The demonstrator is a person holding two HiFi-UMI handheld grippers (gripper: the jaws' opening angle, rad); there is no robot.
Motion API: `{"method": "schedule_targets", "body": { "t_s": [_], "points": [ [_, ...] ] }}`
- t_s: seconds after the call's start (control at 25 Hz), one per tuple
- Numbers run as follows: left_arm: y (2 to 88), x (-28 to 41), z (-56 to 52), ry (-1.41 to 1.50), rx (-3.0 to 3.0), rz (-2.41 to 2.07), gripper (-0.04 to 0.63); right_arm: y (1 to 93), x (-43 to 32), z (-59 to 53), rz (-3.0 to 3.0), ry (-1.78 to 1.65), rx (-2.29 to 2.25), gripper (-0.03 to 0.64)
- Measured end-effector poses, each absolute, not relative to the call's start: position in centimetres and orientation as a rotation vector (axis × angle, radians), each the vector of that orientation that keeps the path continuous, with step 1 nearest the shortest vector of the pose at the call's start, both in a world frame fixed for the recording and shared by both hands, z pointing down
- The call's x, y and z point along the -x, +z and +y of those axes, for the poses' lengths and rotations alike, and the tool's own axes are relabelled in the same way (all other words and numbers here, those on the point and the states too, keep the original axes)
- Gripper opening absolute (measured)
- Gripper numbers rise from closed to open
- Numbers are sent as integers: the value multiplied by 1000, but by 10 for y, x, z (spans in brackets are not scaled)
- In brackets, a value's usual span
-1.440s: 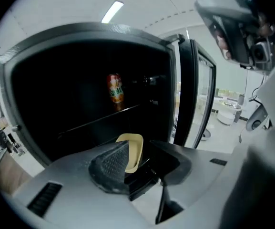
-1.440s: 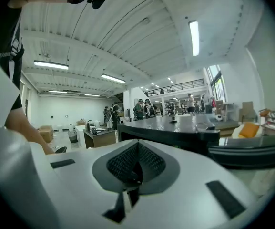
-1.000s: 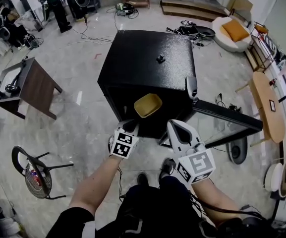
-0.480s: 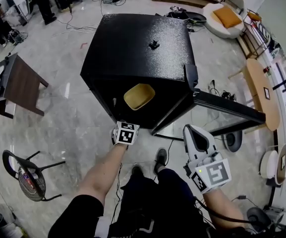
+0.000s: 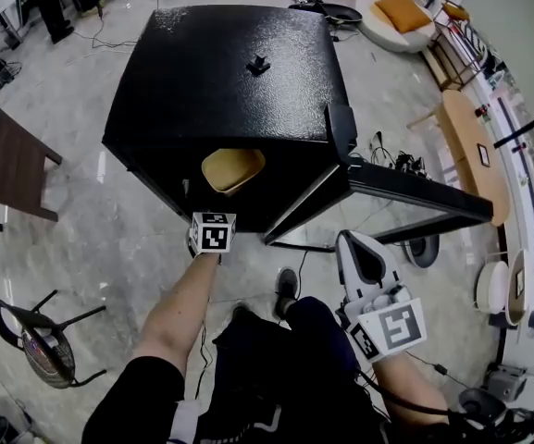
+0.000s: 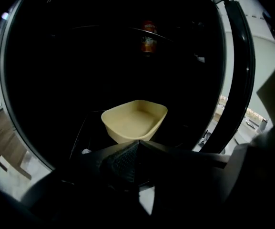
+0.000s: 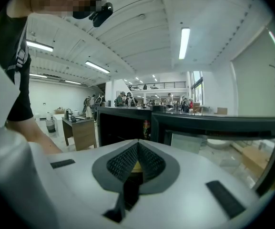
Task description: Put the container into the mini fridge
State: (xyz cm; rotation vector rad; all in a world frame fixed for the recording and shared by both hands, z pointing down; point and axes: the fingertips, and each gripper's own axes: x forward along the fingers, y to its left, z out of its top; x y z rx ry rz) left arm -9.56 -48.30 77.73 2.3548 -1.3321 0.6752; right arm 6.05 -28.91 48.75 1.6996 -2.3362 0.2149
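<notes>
Just one container (image 6: 135, 120) sits in one mini fridge (image 5: 239, 72); left claw (image 6: 137, 144), right claw (image 7: 137, 146) closed.

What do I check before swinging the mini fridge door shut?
1. Beige plastic container on a shelf inside the black mini fridge: ok.
2. Left hand-held gripper empty: ok, jaws shut, container apart from it.
3. Right hand-held gripper free: ok, jaws together, nothing held.
4. Black fridge door open wide: ok.
5. Container behind the door line: cannot tell, it sits near the shelf's front.
6. Left hand-held gripper out of the doorway: not ok, it hangs right before the opening.
</notes>
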Motion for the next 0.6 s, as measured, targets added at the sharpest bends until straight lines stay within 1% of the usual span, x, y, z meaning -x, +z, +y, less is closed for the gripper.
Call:
{"method": "schedule_targets", "body": {
  "t_s": [0.08,0.28,0.6],
  "points": [
    [769,96,-488,634,-2355,-1328,11,487,-62,-290,-2328,225,-1705,12],
    [740,102,-479,641,-2405,-1313,9,466,-58,-293,-2352,239,-1717,12],
    [652,114,-447,519,-2551,-1325,11,438,-35,-298,-2419,234,-1711,12]
  ]
}}
